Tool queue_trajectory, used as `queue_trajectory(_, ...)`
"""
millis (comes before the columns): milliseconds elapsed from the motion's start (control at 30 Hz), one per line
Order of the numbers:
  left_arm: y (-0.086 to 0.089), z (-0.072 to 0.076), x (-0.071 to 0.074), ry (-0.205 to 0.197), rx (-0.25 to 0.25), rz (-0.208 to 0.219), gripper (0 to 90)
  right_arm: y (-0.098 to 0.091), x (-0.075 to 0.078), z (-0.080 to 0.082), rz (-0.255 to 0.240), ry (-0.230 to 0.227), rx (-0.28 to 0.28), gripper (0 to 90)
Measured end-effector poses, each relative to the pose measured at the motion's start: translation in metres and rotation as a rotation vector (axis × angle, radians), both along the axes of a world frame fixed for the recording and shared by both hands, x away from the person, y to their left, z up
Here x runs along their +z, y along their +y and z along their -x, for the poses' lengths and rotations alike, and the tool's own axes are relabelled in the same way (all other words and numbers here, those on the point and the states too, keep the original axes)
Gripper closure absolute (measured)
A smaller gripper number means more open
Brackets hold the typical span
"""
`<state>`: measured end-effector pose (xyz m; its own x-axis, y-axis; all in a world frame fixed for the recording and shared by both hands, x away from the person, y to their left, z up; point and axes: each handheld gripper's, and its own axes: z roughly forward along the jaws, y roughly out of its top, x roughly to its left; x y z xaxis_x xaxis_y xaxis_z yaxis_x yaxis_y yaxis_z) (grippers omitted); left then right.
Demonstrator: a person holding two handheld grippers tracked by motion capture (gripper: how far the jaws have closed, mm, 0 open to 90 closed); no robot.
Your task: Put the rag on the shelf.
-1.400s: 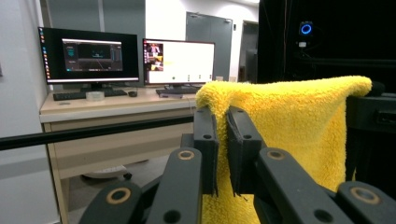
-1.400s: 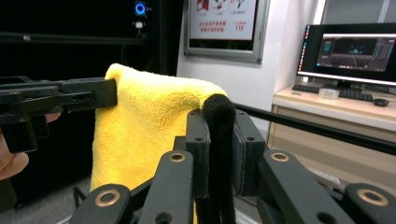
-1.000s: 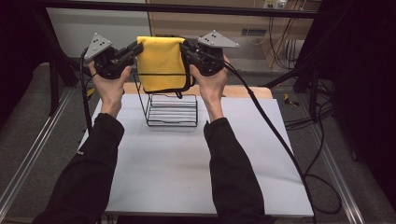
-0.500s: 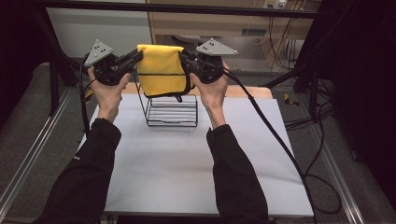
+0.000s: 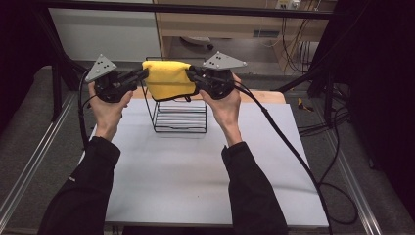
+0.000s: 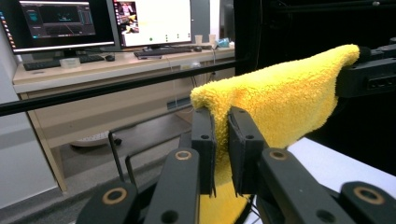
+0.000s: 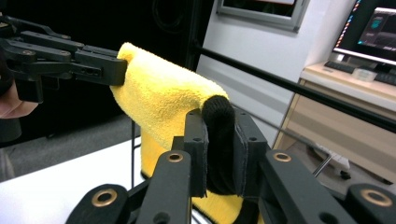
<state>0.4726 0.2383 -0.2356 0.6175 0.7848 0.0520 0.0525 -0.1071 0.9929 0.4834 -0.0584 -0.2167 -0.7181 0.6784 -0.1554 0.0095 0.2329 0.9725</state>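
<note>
Since both grippers are pinching opposite top corners of the yellow towel [image 5: 168,78], it hangs stretched flat between them, right above the black wire rack [image 5: 179,113] at the far end of the white table [image 5: 195,171]. From the high view, the left gripper [image 5: 142,75] and right gripper [image 5: 192,76] sit level with each other, which I'd guess keeps the top edge taut so the cloth can be draped over the rack. The lower edge seems to hang at or just past the rack's top bar, though I can't tell if it's touching.

In the left gripper view, the jaws are clamped on the towel corner, fluffy yellow pile squeezed between them, with the rest of the cloth running off toward the other gripper at the right edge. A desk with monitors [image 6: 98,21] sits behind.

In the right gripper view, the jaws are closed on what looks like a dark edge of the towel, yellow spreading away toward the other gripper.

Compared with a second ago, both hands look shifted a bit farther out and the towel sits slightly higher and deeper over the rack. Same grip on both corners.
</note>
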Motion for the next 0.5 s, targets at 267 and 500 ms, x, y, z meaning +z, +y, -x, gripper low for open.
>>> queue_trajectory(267,0.001,0.003,-0.004,0.065,-0.009,-0.035,80.3,-0.002,-0.01,0.004,0.031,0.036,0.038,78.6)
queue_trajectory(500,0.007,0.006,0.016,0.119,-0.002,-0.03,73.5,-0.006,-0.015,0.004,0.039,0.061,0.064,78.5)
